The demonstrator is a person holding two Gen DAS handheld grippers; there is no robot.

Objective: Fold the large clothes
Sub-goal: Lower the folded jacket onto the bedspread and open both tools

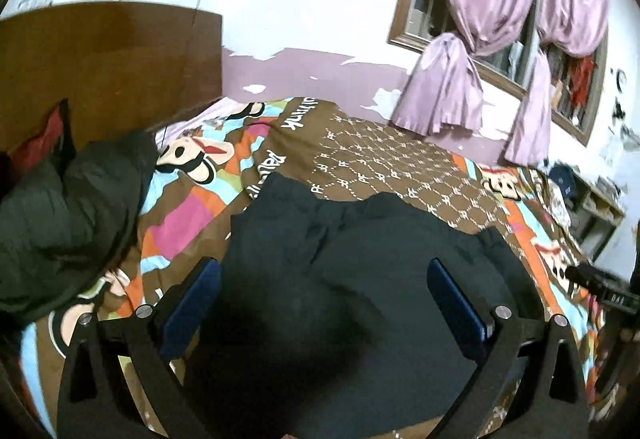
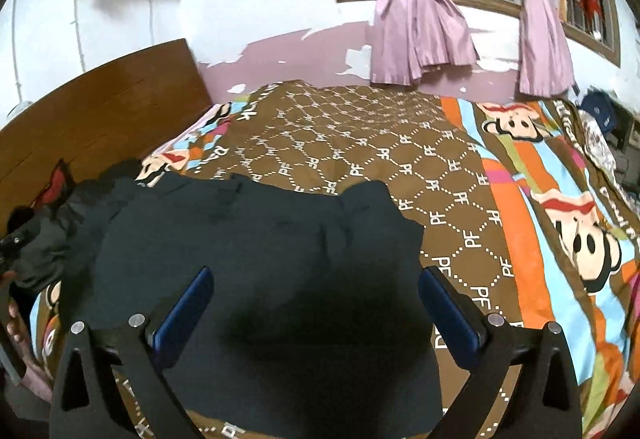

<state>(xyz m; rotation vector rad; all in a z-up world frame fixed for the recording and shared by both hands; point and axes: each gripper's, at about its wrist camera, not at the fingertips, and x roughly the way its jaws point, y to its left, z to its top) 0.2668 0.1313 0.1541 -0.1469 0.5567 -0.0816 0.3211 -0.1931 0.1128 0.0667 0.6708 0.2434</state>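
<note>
Lay flat and matte on the bed [image 2: 460,199]: a dark garment [image 1: 352,259], soft-edged, creased near its far hem, spread directly below and ahead of both tools. Hovered above it, blue-padded fingers spread wide and holding nothing: the left hand-held gripper [image 1: 324,271] and the right hand-held gripper [image 2: 316,279]. Stretched beyond the fingertips: a glossy cartoon-print bedspread with a brown diamond panel. Slumped left of the left hand-held gripper: a puffy dark jacket [image 1: 68,215]. Hung further off: knotted, satiny lilac curtains [image 2: 416,19] beside a wooden headboard [image 2: 100,111].
</note>
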